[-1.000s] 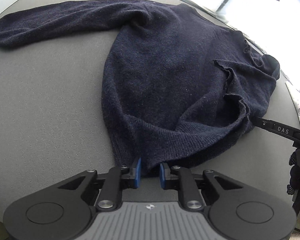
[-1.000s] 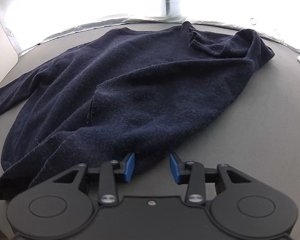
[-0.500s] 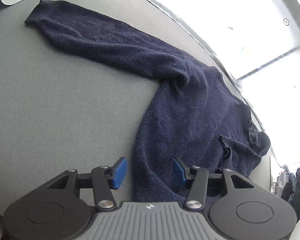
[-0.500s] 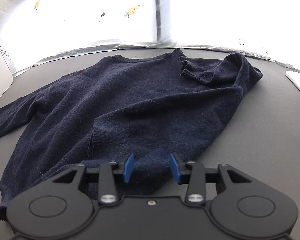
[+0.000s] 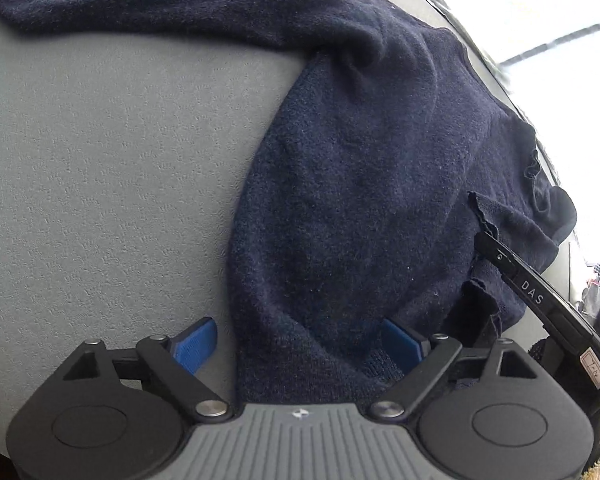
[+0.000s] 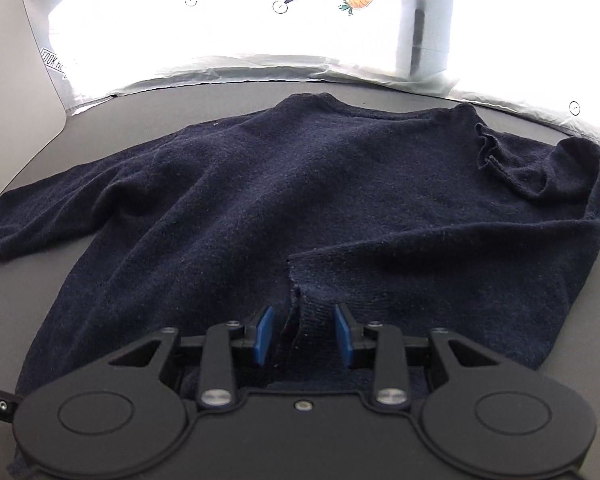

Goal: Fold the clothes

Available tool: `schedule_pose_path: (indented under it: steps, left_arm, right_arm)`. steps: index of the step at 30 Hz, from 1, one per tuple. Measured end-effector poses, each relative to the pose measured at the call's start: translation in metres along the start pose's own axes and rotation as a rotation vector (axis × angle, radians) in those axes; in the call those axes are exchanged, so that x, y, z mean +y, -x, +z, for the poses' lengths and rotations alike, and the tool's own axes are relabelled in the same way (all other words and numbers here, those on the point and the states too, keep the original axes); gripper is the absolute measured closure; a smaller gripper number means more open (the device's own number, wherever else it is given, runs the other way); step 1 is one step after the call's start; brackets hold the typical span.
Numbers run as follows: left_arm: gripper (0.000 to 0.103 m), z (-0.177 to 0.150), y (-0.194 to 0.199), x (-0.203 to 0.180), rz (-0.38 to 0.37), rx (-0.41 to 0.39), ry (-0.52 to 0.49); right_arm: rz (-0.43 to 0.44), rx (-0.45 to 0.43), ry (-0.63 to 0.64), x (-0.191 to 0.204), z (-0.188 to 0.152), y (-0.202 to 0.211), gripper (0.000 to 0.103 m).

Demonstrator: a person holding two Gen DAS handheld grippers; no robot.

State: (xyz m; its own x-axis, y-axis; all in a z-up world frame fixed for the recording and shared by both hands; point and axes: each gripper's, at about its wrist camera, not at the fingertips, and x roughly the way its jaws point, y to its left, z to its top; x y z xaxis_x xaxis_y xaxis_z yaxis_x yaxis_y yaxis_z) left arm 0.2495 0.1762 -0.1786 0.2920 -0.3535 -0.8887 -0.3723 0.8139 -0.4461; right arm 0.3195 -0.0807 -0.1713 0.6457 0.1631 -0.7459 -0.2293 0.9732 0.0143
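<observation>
Partly folded is the fairest reading of the navy knit sweater (image 6: 308, 208), which lies on the grey table (image 5: 100, 180). Nearest the right gripper (image 6: 303, 334), a ribbed cuff (image 6: 320, 296) of the right sleeve lies across the sweater's body, so that sleeve looks turned inward. Its jaws stand apart with the cuff between them, not visibly pinched. Left of the cuff, the left gripper (image 5: 300, 340) hovers low at the hem's left corner, jaws spread wide, straddling the cloth without closing on it. Farther from the hem, the left sleeve (image 6: 52, 216) stretches out flat away from the body, and the collar (image 6: 308, 98) lies at the far end. In my judgement that sleeve and the body fold remain.
</observation>
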Motion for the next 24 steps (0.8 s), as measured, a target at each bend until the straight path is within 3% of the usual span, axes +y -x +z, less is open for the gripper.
schedule_pose_path:
  steps: [2, 3, 10, 14, 18, 21, 23, 24]
  left_arm:
    - [0.008, 0.002, -0.001, 0.000, -0.013, 0.014, 0.003]
    - [0.006, 0.002, -0.002, 0.000, -0.016, 0.019, 0.003]
    - [0.001, 0.002, -0.004, -0.003, -0.018, 0.021, 0.007]
    - [0.000, -0.001, -0.004, -0.004, -0.014, 0.003, 0.010]
    - [0.000, -0.003, -0.004, -0.003, -0.010, -0.019, 0.028]
    - [0.000, -0.005, -0.004, -0.006, 0.003, -0.034, 0.026]
    - [0.000, -0.008, -0.004, -0.009, 0.021, -0.044, 0.003]
    - [0.000, -0.010, -0.005, -0.011, 0.032, -0.050, -0.011]
  right_arm:
    - [-0.002, -0.032, -0.020, -0.004, -0.004, 0.007, 0.096]
    - [-0.015, -0.052, -0.041, -0.007, -0.006, 0.014, 0.098]
    - [-0.177, -0.094, -0.203, -0.050, -0.035, 0.081, 0.100]
    - [-0.208, -0.008, -0.365, -0.084, -0.071, 0.100, 0.100]
    - [-0.192, -0.009, -0.401, -0.091, -0.077, 0.105, 0.099]
    - [-0.178, -0.014, -0.422, -0.096, -0.081, 0.109, 0.089]
    - [-0.169, -0.018, -0.437, -0.099, -0.083, 0.112, 0.064]
    - [-0.165, -0.020, -0.444, -0.100, -0.084, 0.114, 0.060]
